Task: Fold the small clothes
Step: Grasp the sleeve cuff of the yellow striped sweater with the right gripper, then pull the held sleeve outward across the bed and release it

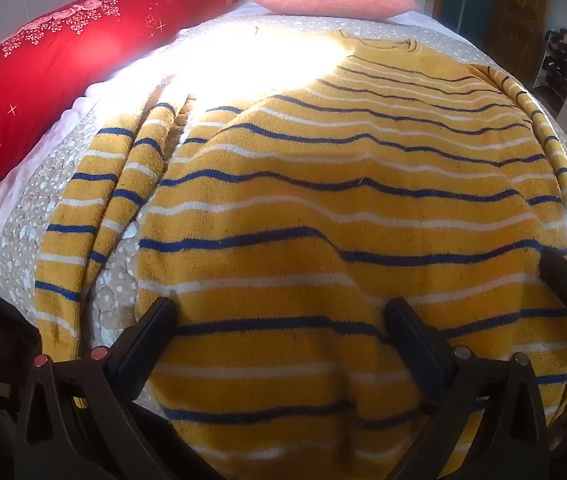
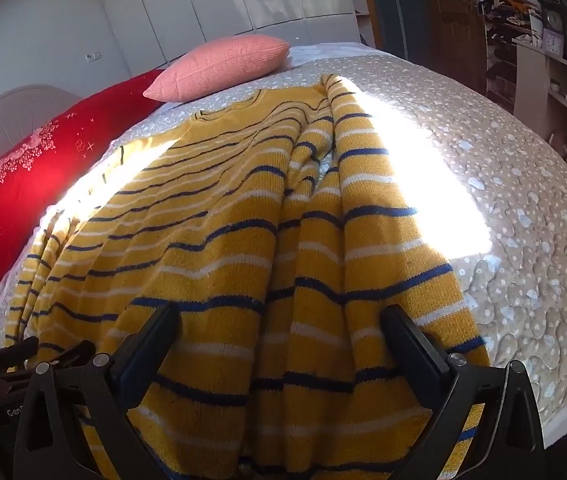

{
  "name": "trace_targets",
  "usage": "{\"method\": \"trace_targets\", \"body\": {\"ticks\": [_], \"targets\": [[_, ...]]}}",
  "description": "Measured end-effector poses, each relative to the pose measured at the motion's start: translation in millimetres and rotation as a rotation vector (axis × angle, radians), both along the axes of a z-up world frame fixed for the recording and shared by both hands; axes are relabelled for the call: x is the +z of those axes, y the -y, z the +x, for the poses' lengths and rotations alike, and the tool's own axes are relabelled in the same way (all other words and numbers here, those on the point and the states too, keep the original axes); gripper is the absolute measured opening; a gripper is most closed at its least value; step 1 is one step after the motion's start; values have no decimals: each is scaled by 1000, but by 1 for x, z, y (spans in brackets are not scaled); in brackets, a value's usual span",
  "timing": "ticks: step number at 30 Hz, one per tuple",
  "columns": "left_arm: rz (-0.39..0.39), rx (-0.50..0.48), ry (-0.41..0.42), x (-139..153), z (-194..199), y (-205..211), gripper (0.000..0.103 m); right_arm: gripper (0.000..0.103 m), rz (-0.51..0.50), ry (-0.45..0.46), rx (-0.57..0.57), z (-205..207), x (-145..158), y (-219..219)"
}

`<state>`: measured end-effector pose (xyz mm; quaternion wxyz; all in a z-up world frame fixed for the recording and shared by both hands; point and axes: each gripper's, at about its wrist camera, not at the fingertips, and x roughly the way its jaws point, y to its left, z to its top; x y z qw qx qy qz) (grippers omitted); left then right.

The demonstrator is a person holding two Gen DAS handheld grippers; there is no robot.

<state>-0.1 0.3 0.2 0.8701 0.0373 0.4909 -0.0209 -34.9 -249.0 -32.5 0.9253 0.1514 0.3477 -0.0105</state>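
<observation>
Fingers (image 1: 159, 320) apart, sweater (image 1: 323, 220) hem cropped

— Where is the sweater (image 1: 347, 216) lying?

— It is lying spread on the bed (image 2: 523, 216), collar toward the far end, one sleeve (image 1: 83, 216) lying along its left side and the other sleeve (image 2: 379, 216) along its right.

— And behind it?

— Two pillows are sitting at the head: the long pillow (image 1: 63, 64) to the left, the small cushion (image 2: 223, 66) just right of it. Shelves (image 2: 555, 80) are standing off the bed's right side.
</observation>
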Motion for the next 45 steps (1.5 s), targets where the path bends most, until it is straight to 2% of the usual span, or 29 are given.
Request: {"method": "trace_targets", "body": {"ticks": [3,7,8,10,12,14,18,22,24,26,27,28,29,30,31,33,37,39,41,43,45], "targets": [[6,-2,4,0,0,0,103,103,15,-5,3,-2,0,1],[16,-4,18,0,-2,1,103,101,-19,-38,40,-1,7,-1],[14,-5,16,0,-2,0,103,97,-16,-26,43,-5,11,0],[-15,-5,2,0,-6,5,103,80,3,18,66,-15,22,7],[-19,-9,-4,0,-9,7,103,70,41,68,77,-27,32,21],[-14,-4,-4,1,-1,0,103,70,51,96,32,-39,39,42],[-8,6,9,1,-2,0,103,70,35,34,-32,-47,33,73],[15,7,16,1,-2,1,103,70,85,-14,13,-46,17,72],[16,8,-5,1,-2,1,103,70,41,-35,9,-43,10,62],[18,6,-9,1,-2,1,103,66,-27,-60,2,-37,5,54],[17,6,-9,1,-2,0,103,52,-51,-63,8,-35,5,52],[28,5,-12,1,-2,1,103,29,-49,-68,28,-35,7,53],[35,5,-13,2,-2,1,103,17,-17,-68,56,-34,9,57],[30,5,-10,2,-2,1,103,14,18,-70,68,-33,13,64],[27,6,-9,2,-1,1,103,13,23,-68,56,-33,18,72],[28,5,-8,2,-1,1,103,13,-38,-54,-3,-33,32,88],[18,7,1,3,-1,1,103,13,-157,-38,-240,-29,61,151],[12,8,9,3,-1,1,103,13,-207,-56,-366,-22,67,187],[2,9,19,2,-2,1,103,13,-191,-116,-468,-11,61,225],[7,5,29,2,-5,2,103,18,-110,-177,-500,-6,50,252],[11,-15,29,3,-5,2,103,18,-53,-154,-492,-14,51,255]]}}
